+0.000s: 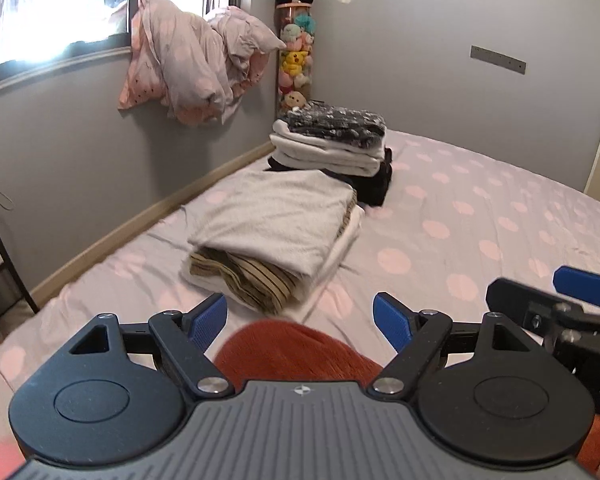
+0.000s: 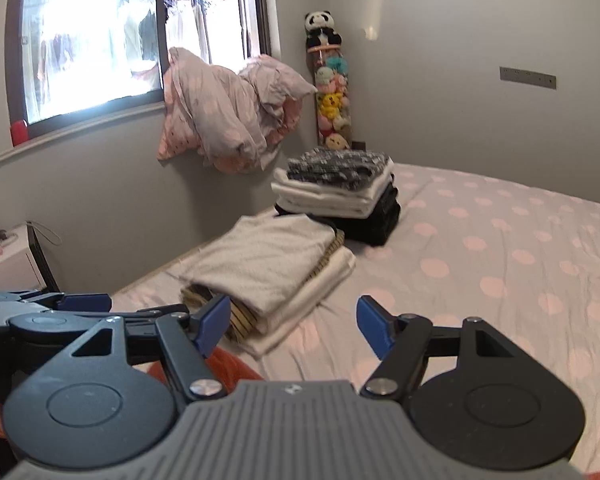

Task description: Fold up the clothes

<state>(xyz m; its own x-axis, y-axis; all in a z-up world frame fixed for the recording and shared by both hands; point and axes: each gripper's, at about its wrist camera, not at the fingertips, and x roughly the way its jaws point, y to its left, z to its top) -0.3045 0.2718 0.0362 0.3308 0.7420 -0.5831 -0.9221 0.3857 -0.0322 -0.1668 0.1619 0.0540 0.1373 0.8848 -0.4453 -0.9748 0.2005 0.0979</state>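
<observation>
Two stacks of folded clothes on the polka-dot bedsheet, near the wall. Nearer stack: pale grey top layer, brown striped garment beneath, white at the bottom, edges fairly square. Farther stack: black-and-white patterned piece over white over black. Just below the left gripper, an orange-red garment, ribbed-looking, rumpled, not folded. Left gripper spread wide, blue pads clear of the cloth, nothing pinched. Right gripper likewise spread, nothing between its pads, hovering over the sheet beside the nearer stack. No readable brand; only a small round emblem on each gripper body and a cut-off "D" at the frame edge.
</observation>
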